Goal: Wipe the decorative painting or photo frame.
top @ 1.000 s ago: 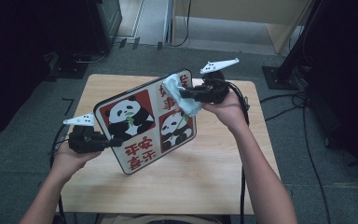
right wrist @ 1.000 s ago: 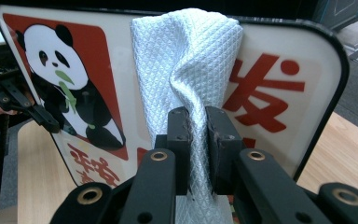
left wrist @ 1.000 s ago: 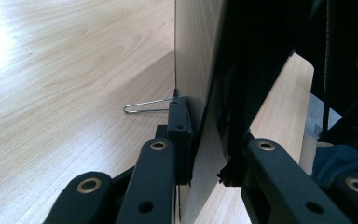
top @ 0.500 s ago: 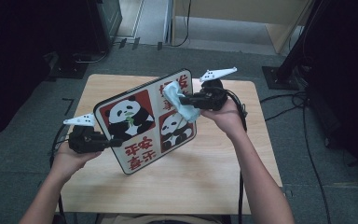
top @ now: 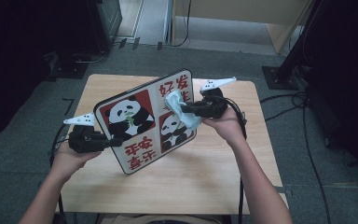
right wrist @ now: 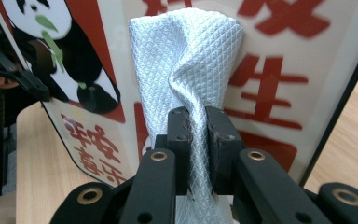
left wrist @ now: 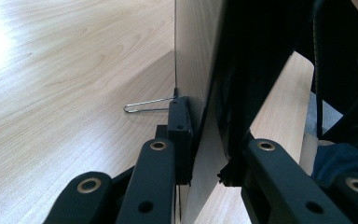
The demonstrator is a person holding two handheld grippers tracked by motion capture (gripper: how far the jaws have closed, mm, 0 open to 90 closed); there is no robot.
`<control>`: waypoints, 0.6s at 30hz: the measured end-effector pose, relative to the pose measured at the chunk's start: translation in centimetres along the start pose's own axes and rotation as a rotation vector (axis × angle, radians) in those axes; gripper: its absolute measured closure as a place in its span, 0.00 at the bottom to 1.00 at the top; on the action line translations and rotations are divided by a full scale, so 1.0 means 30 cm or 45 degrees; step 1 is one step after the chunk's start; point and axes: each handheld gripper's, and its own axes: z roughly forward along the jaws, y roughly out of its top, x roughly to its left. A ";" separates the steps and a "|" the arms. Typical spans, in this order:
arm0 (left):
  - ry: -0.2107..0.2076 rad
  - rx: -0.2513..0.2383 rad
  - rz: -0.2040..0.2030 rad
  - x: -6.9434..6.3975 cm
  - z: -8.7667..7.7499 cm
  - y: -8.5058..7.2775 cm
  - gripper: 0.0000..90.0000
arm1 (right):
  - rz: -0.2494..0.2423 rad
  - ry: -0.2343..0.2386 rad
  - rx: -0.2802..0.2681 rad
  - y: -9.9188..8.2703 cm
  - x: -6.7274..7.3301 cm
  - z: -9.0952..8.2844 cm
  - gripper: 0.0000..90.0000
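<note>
A square sign board (top: 140, 126) with panda pictures and red characters is held tilted above the wooden table (top: 205, 177). My left gripper (top: 114, 141) is shut on its lower left edge; in the left gripper view the jaws (left wrist: 205, 135) clamp the board's thin edge (left wrist: 196, 56), and a wire hook (left wrist: 144, 105) shows at the board's back. My right gripper (top: 186, 108) is shut on a light blue quilted cloth (top: 189, 120). The cloth (right wrist: 186, 60) lies pressed against the board's face (right wrist: 279, 84), between the right gripper's pads (right wrist: 198, 135).
The table's edges lie close on all sides, with grey carpet around it. Cables (top: 303, 140) trail on the floor at the right. A dark stand base (top: 279, 77) sits at the back right and dark equipment (top: 70, 60) at the back left.
My right gripper has slid the cloth down the board's face toward the lower panda. The left gripper has kept the board still.
</note>
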 end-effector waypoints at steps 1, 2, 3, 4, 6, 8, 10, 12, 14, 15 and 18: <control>0.001 0.001 0.001 0.000 0.000 0.000 0.88 | 0.003 -0.001 0.000 -0.009 -0.001 0.003 0.91; 0.000 0.002 0.000 -0.001 0.000 0.000 0.88 | 0.001 -0.003 -0.002 -0.016 -0.002 0.005 0.91; 0.000 0.003 0.000 0.000 0.000 -0.001 0.87 | 0.002 -0.002 -0.001 -0.023 -0.003 0.007 0.91; -0.002 0.003 -0.001 0.000 0.000 -0.002 0.88 | -0.001 -0.004 0.000 -0.030 -0.004 0.010 0.91; -0.001 0.004 -0.001 0.000 0.000 -0.002 0.88 | 0.002 -0.004 0.006 -0.040 -0.004 0.015 0.91; 0.000 0.005 -0.001 -0.001 0.000 -0.001 0.88 | 0.003 -0.004 0.010 -0.049 -0.005 0.019 0.91; -0.001 0.004 0.000 0.000 0.000 0.000 0.88 | 0.016 -0.001 0.015 -0.057 -0.004 0.021 0.91; -0.001 0.003 -0.001 0.000 0.001 0.000 0.88 | 0.014 -0.002 0.015 -0.069 -0.004 0.026 0.91; -0.003 0.002 -0.001 0.001 0.001 0.000 0.87 | 0.015 -0.003 0.020 -0.081 -0.004 0.030 0.91; -0.001 0.002 0.000 0.001 0.001 0.000 0.87 | 0.020 0.001 0.024 -0.087 -0.005 0.031 0.91; -0.003 0.001 -0.003 0.002 0.002 0.001 0.87 | 0.030 0.006 0.026 -0.109 -0.008 0.040 0.91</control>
